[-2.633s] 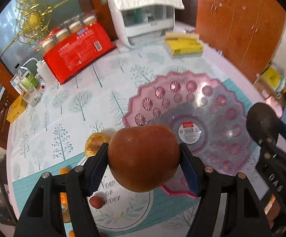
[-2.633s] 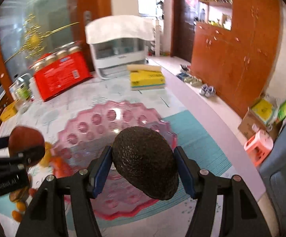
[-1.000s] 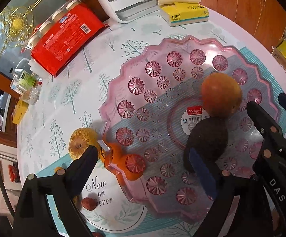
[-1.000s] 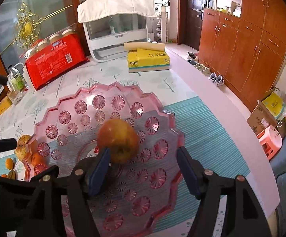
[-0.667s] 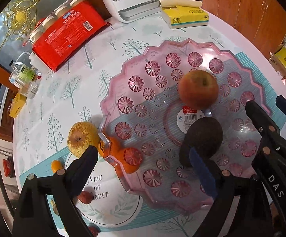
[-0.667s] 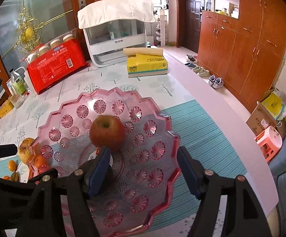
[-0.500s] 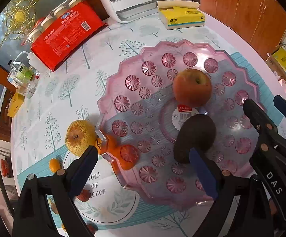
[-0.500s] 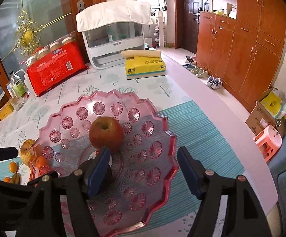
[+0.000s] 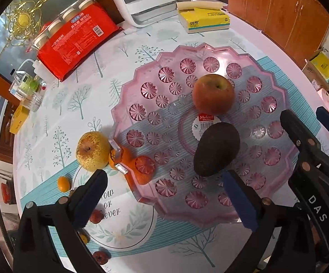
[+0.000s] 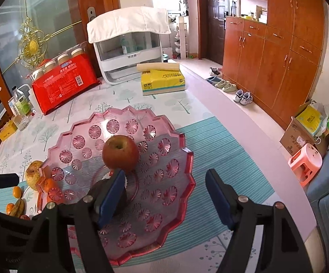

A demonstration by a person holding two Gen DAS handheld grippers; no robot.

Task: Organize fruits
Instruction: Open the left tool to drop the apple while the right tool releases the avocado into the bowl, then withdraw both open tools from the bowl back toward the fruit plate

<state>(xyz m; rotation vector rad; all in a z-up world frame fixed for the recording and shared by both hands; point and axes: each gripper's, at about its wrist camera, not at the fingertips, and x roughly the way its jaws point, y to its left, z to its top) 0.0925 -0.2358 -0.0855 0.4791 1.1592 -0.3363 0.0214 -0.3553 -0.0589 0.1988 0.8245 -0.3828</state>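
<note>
A pink scalloped glass plate [image 9: 275,84] holds a red apple [image 9: 213,94] and a dark avocado [image 9: 216,149]. The plate [image 10: 175,195] and apple [image 10: 120,152] also show in the right wrist view, where the avocado [image 10: 121,201] is mostly hidden behind a finger. My left gripper [image 9: 164,198] is open and empty above the plate's near left edge. My right gripper [image 10: 165,196] is open and empty over the plate's near side. A yellow pear [image 9: 93,151], an orange [image 9: 141,173] seen through the rim, a kumquat [image 9: 63,183] and small red fruits [image 9: 95,216] lie left of the plate.
A red package of jars [image 9: 78,38], a white appliance [image 9: 153,0] and a yellow tissue pack [image 9: 204,20] stand at the table's far side. Bottles [image 9: 26,86] stand at the far left. The table edge [image 10: 255,134] runs along the right, with floor and cupboards beyond.
Both grippers had held fruit, then let the apple and avocado go onto the plate. Over the last second both open grippers have drawn back and up from the plate.
</note>
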